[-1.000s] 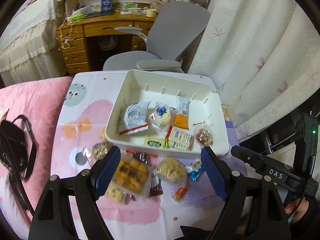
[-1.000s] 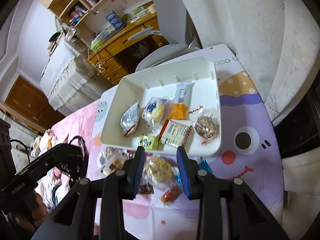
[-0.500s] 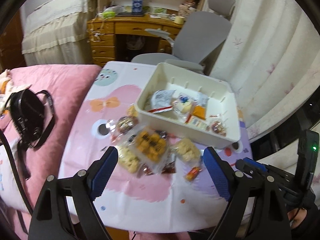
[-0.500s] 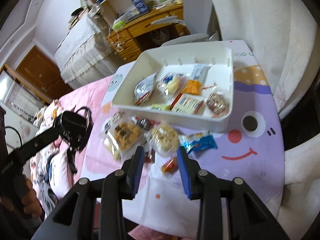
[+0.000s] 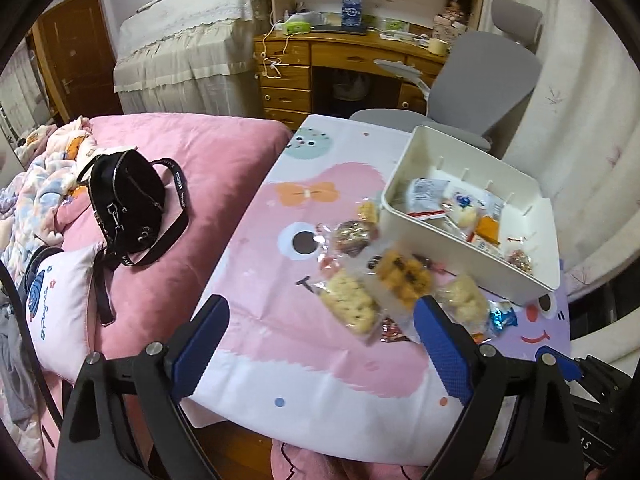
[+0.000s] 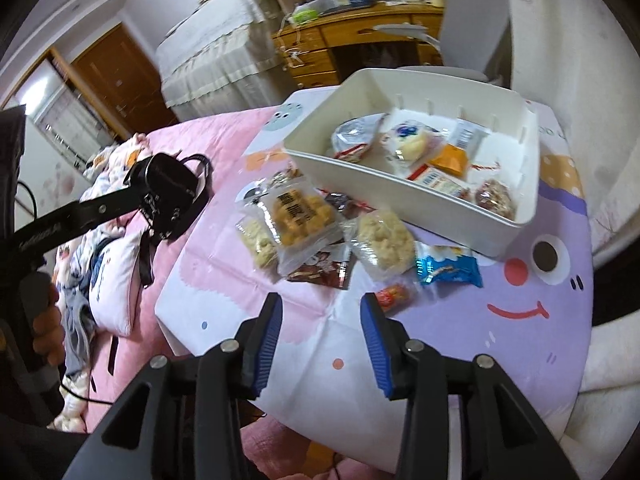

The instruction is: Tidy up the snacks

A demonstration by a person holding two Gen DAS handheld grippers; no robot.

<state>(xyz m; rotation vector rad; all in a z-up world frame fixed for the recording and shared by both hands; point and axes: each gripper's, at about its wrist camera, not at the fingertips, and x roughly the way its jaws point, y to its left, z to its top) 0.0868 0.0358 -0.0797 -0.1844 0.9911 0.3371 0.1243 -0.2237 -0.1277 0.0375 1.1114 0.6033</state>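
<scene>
Tongs (image 5: 320, 336) (image 6: 322, 334) both opening, empty, pulled back from the bin (image 6: 404, 188); loose snack packets (image 6: 296, 216) near on the bench (image 6: 460, 344) now exposed for picking.

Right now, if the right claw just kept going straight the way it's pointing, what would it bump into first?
Most likely the bare tablecloth, just short of the snacks. The right claw is empty, its jaws opening; the brown wrapper lies just beyond. Depth is hard to judge.

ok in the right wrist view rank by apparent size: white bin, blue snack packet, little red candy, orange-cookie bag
1. white bin
2. orange-cookie bag
3. blue snack packet
4. little red candy
The candy lies nearest the camera and still looks smallest.
</scene>
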